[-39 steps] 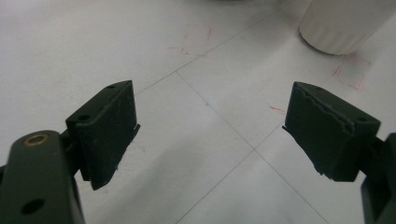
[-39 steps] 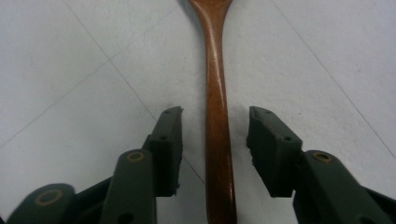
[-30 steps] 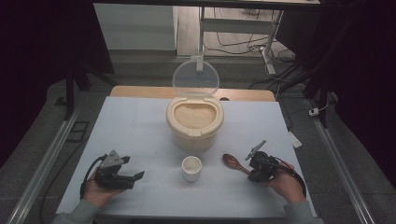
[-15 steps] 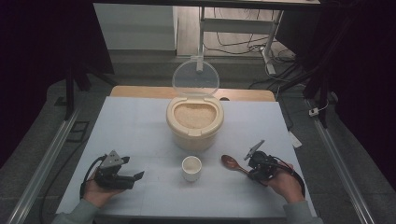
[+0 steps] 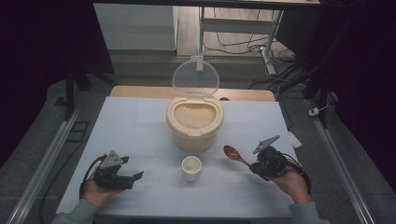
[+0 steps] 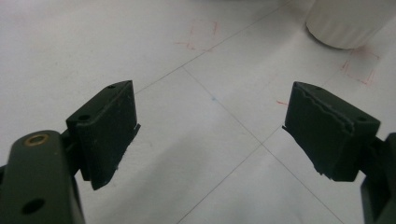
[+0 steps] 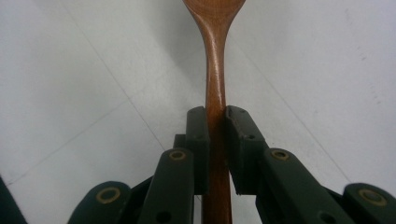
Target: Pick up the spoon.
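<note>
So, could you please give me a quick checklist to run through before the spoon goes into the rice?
1. Right gripper shut on the wooden spoon handle: ok.
2. Rice container lid raised, rice exposed: ok.
3. Small white cup upright in front of the container: ok.
4. Left gripper open and holding nothing, apart from the cup: ok.
5. Spoon bowl clean and unloaded: cannot tell.
6. Cup's contents: cannot tell.
</note>
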The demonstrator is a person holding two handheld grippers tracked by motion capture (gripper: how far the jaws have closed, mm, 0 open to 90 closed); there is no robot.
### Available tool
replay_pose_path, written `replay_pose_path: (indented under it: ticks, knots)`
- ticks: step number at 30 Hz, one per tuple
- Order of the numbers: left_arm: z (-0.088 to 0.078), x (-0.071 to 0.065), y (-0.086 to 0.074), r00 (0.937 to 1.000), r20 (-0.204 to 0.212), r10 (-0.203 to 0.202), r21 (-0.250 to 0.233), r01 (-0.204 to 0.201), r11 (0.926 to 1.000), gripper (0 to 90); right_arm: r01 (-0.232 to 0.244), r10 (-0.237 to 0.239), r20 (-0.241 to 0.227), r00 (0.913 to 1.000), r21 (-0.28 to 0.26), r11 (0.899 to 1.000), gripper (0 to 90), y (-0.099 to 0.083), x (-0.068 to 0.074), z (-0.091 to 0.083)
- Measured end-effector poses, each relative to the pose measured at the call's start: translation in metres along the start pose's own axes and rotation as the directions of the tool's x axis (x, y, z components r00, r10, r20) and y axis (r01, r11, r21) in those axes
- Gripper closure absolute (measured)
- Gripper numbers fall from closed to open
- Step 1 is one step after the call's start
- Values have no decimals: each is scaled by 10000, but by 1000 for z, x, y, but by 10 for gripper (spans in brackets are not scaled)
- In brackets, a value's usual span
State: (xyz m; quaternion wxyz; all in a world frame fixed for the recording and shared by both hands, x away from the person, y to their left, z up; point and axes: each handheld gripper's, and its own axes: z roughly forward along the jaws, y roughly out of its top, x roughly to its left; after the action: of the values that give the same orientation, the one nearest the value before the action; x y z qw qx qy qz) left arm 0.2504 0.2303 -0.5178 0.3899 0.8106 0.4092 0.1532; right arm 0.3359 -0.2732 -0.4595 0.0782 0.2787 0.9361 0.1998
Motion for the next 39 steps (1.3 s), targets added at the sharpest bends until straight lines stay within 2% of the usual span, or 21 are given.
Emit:
replay_pose_path:
  ticks: [11,19,23,32,38,39]
  knots:
    - [0,1,0,10000,-35,-50,23,50,10000,171,340,-365,-244,9990,-965,9948,794,7,8,-17]
    - [1,1,0,10000,-45,-64,36,64,10000,171,847,-930,-403,9949,-1731,9813,794,18,21,-30]
    - [1,2,0,10000,-34,-86,42,87,10000,171,1004,-1112,-464,9927,-1916,9763,794,22,25,-33]
    - [-1,2,0,9998,-52,-191,-28,190,9998,171,1485,-1637,-656,9843,-1919,9701,794,41,36,-34]
    - [-1,2,0,9998,-56,-194,15,194,9998,171,2113,-2313,-789,9697,-2051,9557,794,64,48,-28]
    - [-1,2,0,9998,-65,-186,13,186,9998,171,2113,-2313,-789,9697,-2051,9557,794,64,48,-28]
